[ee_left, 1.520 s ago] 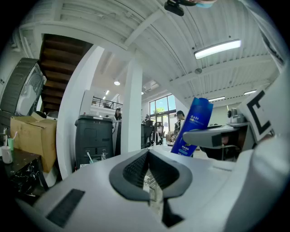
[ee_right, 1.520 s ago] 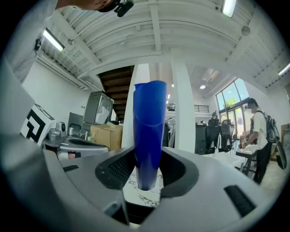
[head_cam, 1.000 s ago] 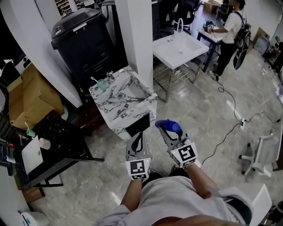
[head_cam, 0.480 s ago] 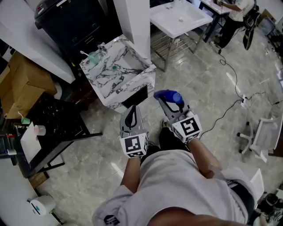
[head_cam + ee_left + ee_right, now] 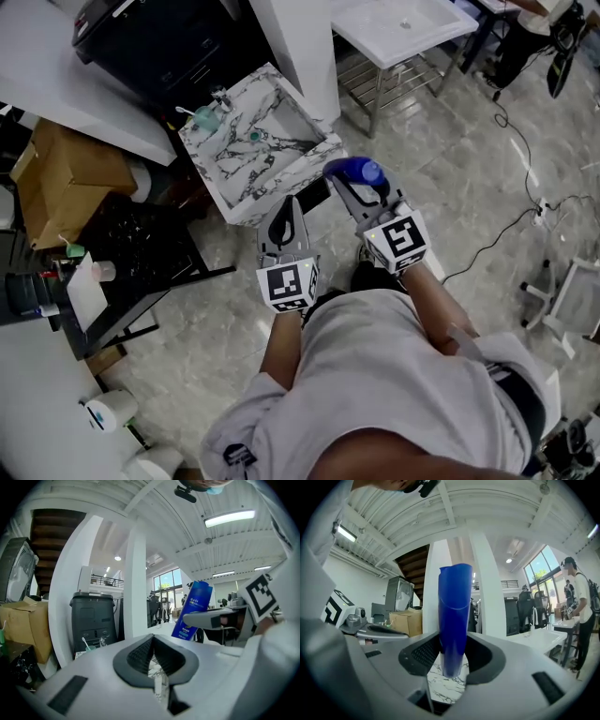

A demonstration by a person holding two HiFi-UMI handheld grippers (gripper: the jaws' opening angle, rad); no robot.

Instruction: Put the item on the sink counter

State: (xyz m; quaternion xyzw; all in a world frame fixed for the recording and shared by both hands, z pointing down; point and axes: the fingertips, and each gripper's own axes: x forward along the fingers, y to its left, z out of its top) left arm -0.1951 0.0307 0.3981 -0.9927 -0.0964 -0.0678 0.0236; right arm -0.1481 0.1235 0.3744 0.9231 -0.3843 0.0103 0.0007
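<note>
One blue tube [image 5: 454,611], soft plastic with a flattened body. In the right gripper view its long axis stands upright, with the broad crimped end uppermost and the body tapering to a pale neck at the bottom. The right gripper [image 5: 356,183] holds it in the air, its dark ribbed pads pressed on the tube's lower part. The tube is in front of the marble-patterned sink counter [image 5: 217,178] and apart from it. The head view foreshortens the tube to a short blue lump. Only the left gripper view shows its printed side, white lettering, leaning slightly. Left gripper [image 5: 284,217]: grey shell, jaws together, nothing between them. At the counter's far corner stands a green cup [image 5: 204,118] with a toothbrush. Beyond: black lidded bin [image 5: 150,42], cardboard box [image 5: 70,173], white square pillar [image 5: 305,47], glossy stone-look floor [image 5: 441,187].
</note>
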